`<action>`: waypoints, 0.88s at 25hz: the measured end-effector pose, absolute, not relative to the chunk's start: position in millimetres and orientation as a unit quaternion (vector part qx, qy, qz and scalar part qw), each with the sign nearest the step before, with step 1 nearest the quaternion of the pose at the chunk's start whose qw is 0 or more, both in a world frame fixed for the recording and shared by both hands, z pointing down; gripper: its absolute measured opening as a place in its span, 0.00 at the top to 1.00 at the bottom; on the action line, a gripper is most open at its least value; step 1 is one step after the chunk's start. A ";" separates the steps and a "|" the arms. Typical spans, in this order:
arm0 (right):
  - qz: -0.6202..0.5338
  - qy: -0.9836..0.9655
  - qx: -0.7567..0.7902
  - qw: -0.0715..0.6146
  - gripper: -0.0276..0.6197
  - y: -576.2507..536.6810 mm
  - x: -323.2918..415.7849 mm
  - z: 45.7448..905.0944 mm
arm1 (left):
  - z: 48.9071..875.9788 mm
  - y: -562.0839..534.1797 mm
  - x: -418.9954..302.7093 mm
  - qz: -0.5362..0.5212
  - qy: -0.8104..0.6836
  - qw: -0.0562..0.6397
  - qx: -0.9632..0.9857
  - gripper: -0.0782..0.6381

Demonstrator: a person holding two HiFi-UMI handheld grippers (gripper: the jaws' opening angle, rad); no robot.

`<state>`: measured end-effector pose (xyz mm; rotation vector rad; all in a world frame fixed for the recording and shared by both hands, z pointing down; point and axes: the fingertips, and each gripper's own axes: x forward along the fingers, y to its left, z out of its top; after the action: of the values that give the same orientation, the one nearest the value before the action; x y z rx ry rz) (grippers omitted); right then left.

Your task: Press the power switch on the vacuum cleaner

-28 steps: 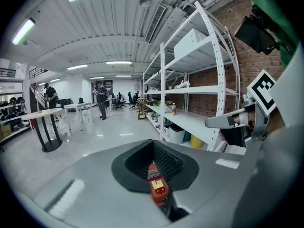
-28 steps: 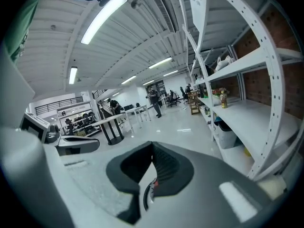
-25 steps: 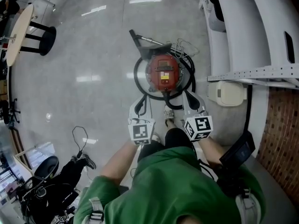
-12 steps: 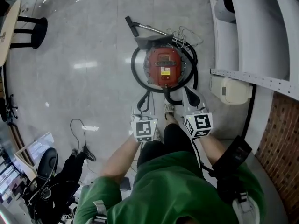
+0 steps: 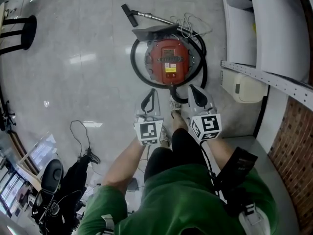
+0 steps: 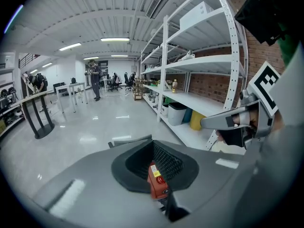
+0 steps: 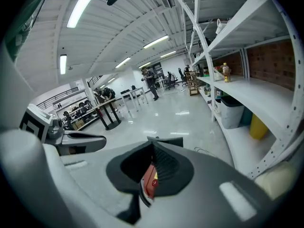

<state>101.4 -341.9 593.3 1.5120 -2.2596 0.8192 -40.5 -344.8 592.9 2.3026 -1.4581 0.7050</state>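
Over floor, left gripper (image 5: 151, 93), right gripper (image 5: 193, 89) still short of vacuum cleaner (image 5: 169, 60); fingers seemingly pressed together.

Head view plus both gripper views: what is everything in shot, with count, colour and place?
vacuum cleaner: one, red, on the floor ahead of the feet
hose: one, black, looped round the vacuum cleaner
wand: one, metal with a black nozzle, on the floor beyond it
shelving: one run, white, along the right
box: one, beige, below the shelving
brick wall: red-brown, far right
pedestal stand: one, black, upper left
green top: one, on the person
left gripper: grey, jaws together, empty
right gripper: grey, jaws together, empty
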 end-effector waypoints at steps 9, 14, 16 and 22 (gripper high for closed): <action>0.296 -0.784 0.517 0.173 0.95 -347.0 98.6 644.0 | 653.1 -346.4 -36.6 0.268 -0.496 0.183 0.805 0.88; 0.304 -0.779 0.518 0.180 0.95 -355.0 99.2 671.1 | 682.9 -349.9 -34.3 0.277 -0.491 0.195 0.803 0.88; 0.305 -0.779 0.517 0.183 0.95 -356.9 98.8 681.0 | 693.0 -352.6 -34.2 0.279 -0.491 0.198 0.801 0.88; 0.316 -0.777 0.510 0.193 0.95 -353.4 95.4 714.3 | 725.8 -356.0 -36.0 0.293 -0.487 0.202 0.798 0.88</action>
<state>95.4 -353.4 714.3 1.4301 -2.1794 0.8857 -36.0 -356.0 725.8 2.2267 -1.3587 0.8189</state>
